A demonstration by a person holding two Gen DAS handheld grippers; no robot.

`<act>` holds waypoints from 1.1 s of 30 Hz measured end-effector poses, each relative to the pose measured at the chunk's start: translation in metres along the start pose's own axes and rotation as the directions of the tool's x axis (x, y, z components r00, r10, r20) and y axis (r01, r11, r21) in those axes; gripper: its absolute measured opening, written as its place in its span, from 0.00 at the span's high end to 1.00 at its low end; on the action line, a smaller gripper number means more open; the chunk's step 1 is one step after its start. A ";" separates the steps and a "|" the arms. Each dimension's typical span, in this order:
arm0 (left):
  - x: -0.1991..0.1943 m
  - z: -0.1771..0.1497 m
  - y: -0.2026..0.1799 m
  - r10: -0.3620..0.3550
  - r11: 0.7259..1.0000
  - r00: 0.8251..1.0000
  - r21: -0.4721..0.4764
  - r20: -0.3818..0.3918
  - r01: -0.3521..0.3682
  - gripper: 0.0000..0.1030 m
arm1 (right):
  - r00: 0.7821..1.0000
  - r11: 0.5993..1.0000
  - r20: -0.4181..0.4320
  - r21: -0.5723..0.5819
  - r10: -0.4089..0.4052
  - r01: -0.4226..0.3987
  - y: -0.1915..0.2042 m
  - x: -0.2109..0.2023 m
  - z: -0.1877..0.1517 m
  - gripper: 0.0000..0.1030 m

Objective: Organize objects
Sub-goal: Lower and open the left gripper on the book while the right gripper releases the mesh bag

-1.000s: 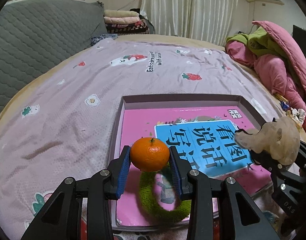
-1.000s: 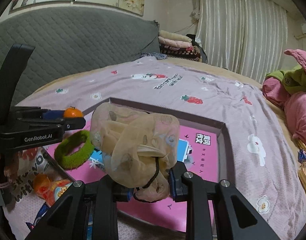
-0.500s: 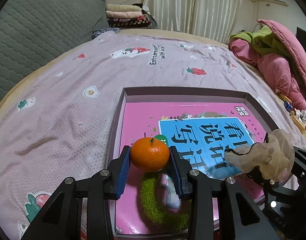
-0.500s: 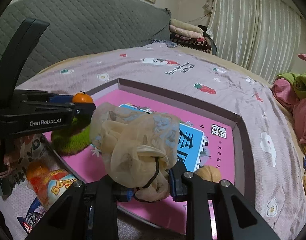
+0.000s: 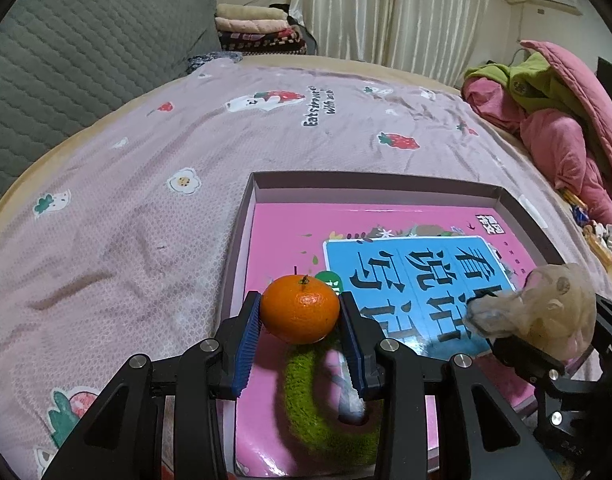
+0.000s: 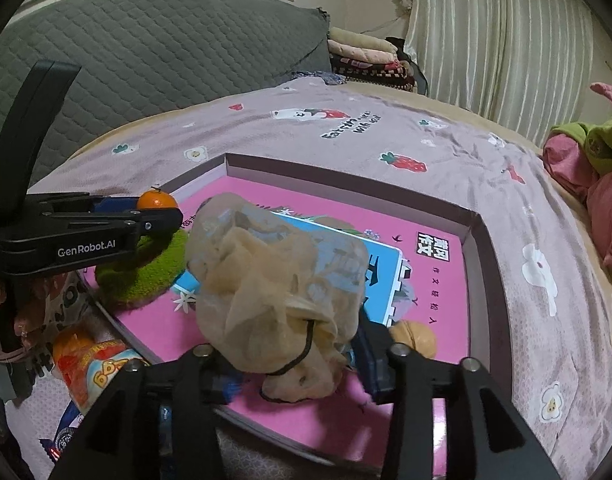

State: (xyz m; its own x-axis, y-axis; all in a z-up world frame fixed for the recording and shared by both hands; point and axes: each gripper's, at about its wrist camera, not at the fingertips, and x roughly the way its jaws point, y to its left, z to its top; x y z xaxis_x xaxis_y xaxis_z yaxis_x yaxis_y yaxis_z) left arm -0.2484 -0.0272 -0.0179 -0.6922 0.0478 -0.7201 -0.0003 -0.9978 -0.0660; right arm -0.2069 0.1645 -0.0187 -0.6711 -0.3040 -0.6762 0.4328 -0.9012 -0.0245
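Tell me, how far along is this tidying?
Partly done. A green fuzzy ring and a walnut-like thing already lie in the box. The left hand-held gripper holds a tangerine above it; the right hand-held gripper holds a gauzy pouch. Snack packets remain outside the box.

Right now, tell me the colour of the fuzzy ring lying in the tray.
Green; the fuzzy ring shows best in the right wrist view.

The green fuzzy ring (image 5: 329, 412) was partly hidden behind the left gripper (image 5: 300, 334) and blurred. The right gripper (image 6: 290, 364) tips were covered by the sheer fabric pouch (image 6: 274, 292); a snack packet (image 6: 92, 368) was partly hidden behind it.
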 end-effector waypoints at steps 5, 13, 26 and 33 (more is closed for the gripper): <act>0.003 0.001 0.003 0.005 1.000 1.000 -0.009 -0.007 -0.005 0.61 | 1.000 1.000 0.005 0.012 -0.004 0.004 -0.002 -0.002 0.000 0.44; 0.009 0.004 0.002 0.012 1.000 1.000 -0.015 -0.023 -0.012 0.61 | 1.000 1.000 0.016 0.011 -0.006 0.006 0.000 -0.006 0.002 0.43; -0.001 0.005 0.000 0.021 1.000 1.000 -0.008 -0.008 -0.021 0.55 | 0.999 1.000 0.033 0.013 -0.019 0.018 -0.004 -0.011 0.003 0.36; -0.015 0.005 -0.002 0.015 1.000 1.000 -0.001 0.006 -0.015 0.54 | 0.999 1.000 0.041 0.006 -0.030 0.029 -0.003 -0.015 0.003 0.36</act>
State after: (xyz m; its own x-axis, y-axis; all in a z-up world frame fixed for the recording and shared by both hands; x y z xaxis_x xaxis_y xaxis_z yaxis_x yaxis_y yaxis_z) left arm -0.2414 -0.0258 -0.0036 -0.6968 0.0330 -0.7165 0.0106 -0.9984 -0.0563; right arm -0.1996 0.1707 -0.0061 -0.7078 -0.2895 -0.6444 0.4093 -0.9115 -0.0400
